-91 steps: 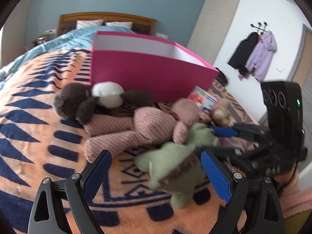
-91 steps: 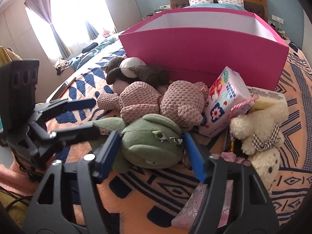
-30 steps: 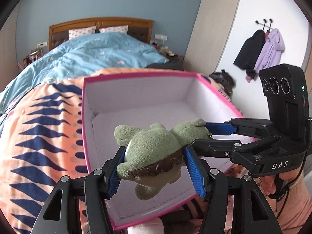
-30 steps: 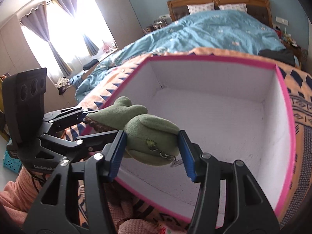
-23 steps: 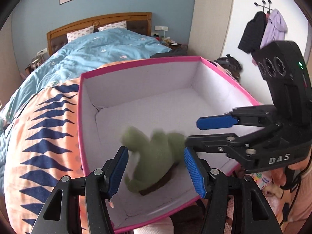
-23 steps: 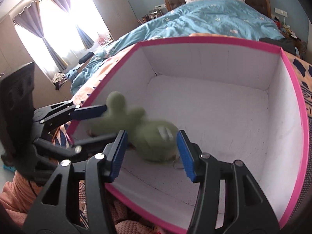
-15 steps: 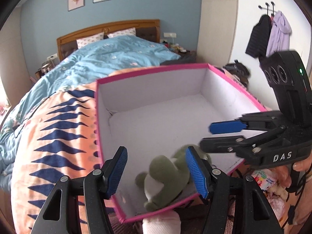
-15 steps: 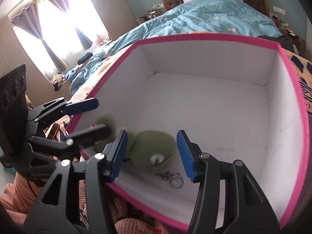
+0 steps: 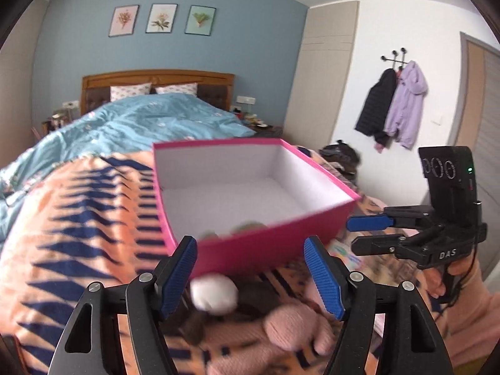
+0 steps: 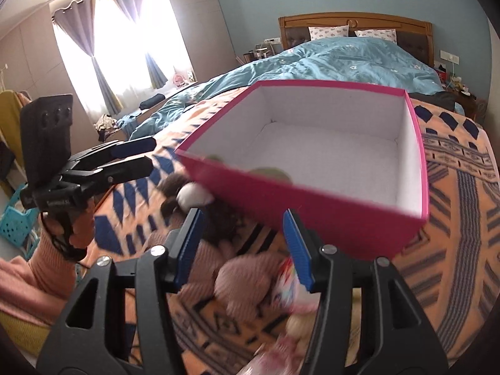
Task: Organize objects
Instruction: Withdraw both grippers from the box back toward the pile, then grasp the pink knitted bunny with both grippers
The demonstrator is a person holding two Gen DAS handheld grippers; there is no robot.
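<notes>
The pink box (image 9: 265, 250) (image 10: 312, 212) stands on the patterned blanket. Just the top of the green plush (image 9: 247, 227) (image 10: 272, 172) shows over its near wall, lying inside. My left gripper (image 9: 250, 250) (image 10: 137, 153) hangs in front of the box, its jaws opening with nothing between them. My right gripper (image 10: 242, 218) (image 9: 368, 231) is beside it, open and holding nothing. Below both lie a pink plush (image 9: 281, 328) (image 10: 247, 278) and a brown plush with a white muzzle (image 9: 214, 292) (image 10: 192, 195), blurred.
A colourful tissue pack (image 10: 290, 281) and a cream plush (image 10: 300, 322) lie blurred at the right of the pile. A blue duvet (image 9: 150, 118) covers the bed beyond the box. Jackets (image 9: 397, 106) hang on the right wall. A person's sleeved hands hold both grippers.
Both grippers let go of the green plush, which dropped into the pink box. Both then drew back from the box, and the left jaws spread wider.
</notes>
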